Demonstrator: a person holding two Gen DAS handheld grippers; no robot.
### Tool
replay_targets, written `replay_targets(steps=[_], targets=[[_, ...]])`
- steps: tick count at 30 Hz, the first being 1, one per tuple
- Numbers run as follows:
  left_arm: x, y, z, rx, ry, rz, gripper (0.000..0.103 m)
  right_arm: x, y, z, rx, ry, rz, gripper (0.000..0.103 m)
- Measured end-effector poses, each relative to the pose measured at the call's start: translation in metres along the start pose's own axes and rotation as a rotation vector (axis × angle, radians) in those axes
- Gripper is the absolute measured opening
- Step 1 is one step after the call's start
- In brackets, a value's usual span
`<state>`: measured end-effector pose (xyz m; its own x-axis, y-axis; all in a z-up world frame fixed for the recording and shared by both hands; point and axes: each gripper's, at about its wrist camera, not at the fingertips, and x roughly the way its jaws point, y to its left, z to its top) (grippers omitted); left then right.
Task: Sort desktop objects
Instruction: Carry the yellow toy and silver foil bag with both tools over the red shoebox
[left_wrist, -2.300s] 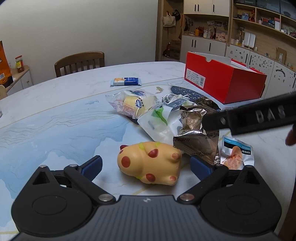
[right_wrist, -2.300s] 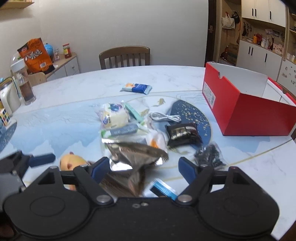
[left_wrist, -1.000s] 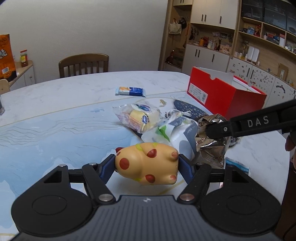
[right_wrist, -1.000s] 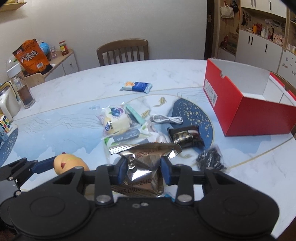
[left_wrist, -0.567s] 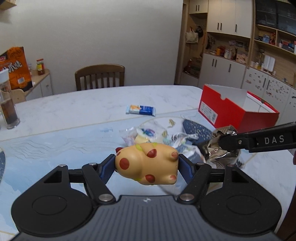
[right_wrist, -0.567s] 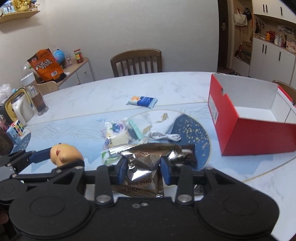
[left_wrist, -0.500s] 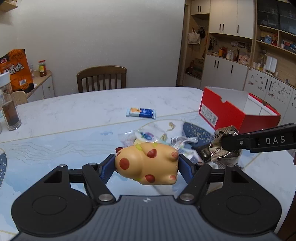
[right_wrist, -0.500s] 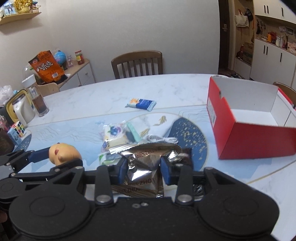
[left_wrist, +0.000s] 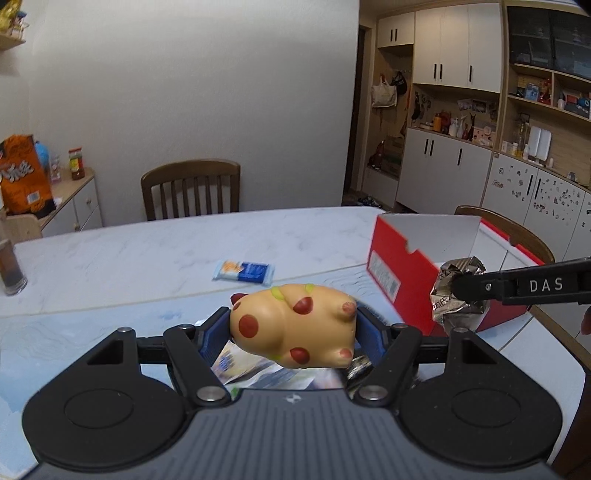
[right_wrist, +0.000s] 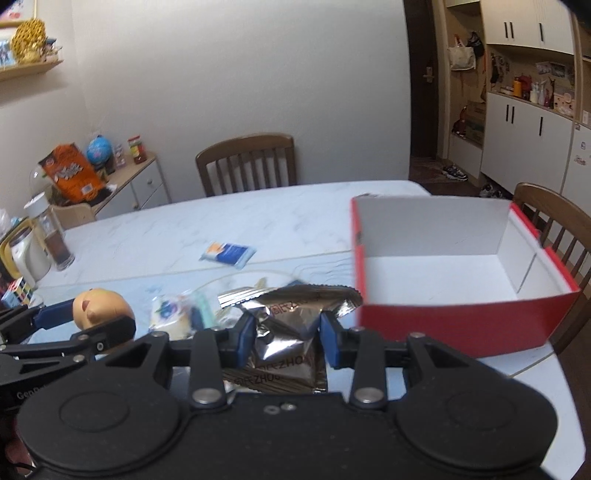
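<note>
My left gripper (left_wrist: 293, 330) is shut on a yellow squeeze toy with red spots (left_wrist: 291, 326), held in the air above the table. My right gripper (right_wrist: 287, 338) is shut on a crumpled silver foil snack bag (right_wrist: 286, 343), also lifted. In the left wrist view the foil bag (left_wrist: 456, 291) hangs at the right in front of the open red shoebox (left_wrist: 402, 280). In the right wrist view the toy (right_wrist: 99, 306) shows at the left, and the red shoebox (right_wrist: 454, 317) with its white inside lies just right of the bag.
On the marble table (right_wrist: 236, 221) lie a blue-and-white packet (right_wrist: 227, 254) and a pile of wrapped snacks (right_wrist: 177, 310) beneath the grippers. A glass jar (right_wrist: 50, 236) and a kettle stand at the left edge. Wooden chairs (right_wrist: 247, 164) stand behind and to the right.
Both grippers have risen with their loads and moved toward the red shoebox, which now looks closer and larger. The pile on the table has dropped low in both views.
</note>
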<state>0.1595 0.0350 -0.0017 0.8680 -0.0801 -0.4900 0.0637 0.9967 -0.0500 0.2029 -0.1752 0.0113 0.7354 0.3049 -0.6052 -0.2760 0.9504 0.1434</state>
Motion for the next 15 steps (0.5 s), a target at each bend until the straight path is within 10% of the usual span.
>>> replay_targets(steps=[15], targets=[[0.017,-0.083,0.046,0.039,-0.048,-0.026,0.072,-0.018,-0.084,0.033,0.027,-0.092,-0.028,0.037]])
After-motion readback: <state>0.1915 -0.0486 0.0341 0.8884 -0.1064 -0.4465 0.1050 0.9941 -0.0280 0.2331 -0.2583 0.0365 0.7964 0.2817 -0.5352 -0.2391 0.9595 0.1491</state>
